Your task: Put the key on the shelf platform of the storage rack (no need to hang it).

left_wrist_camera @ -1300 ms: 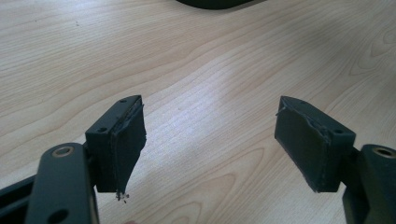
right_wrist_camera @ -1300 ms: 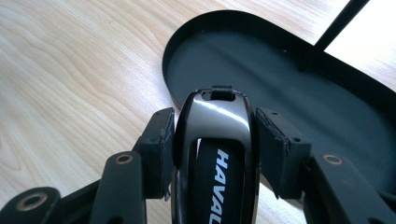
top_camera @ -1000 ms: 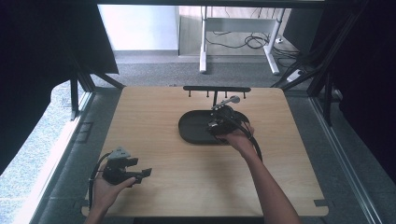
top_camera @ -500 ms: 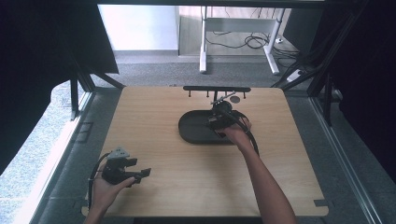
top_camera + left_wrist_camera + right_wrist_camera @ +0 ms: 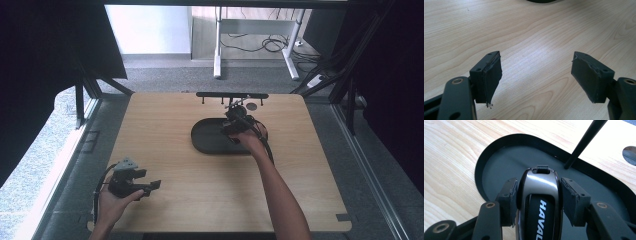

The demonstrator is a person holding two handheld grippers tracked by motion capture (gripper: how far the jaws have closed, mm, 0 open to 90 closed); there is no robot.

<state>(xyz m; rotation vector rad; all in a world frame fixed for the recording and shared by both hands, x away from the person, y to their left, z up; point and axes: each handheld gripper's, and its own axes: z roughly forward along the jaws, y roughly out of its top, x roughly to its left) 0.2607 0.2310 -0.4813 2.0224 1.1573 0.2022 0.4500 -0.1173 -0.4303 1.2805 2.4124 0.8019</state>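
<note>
1. key fob [image 5: 539,202] sits clamped between the right gripper [image 5: 537,195]'s two black pads, nose pointing out over the dark tray [image 5: 499,165], in the far middle of the table [image 5: 200,200].
2. it looks on its way down into the tray, i'd say, not yet set on the floor of it.
3. risk one: that shell is glossy, rounded and tapering toward the nose, and the pads grip it only on the curved flanks. a slight loosening and it could squirt forward and clatter onto the tray.
4. risk two: a thin black rod [image 5: 584,142] slants up just beyond the fob's nose, part of the rack [image 5: 232,95] at the far edge. push on too far and the fob or a jaw clips it.
5. risk three: the tray's raised rim is low and thin; a jaw dragged across it could shove the tray, which seems to lie loose on smooth wood.
6. materials: fob is polished dark plastic with a silvery bezel, white lettering and a small loop slot at the tip. tray is matte, oval and shallow. table is pale wood grain, satin.
7. left gripper [image 5: 536,77] hangs released at the near left, jaws wide apart over bare wood, pad edges frayed.
</note>
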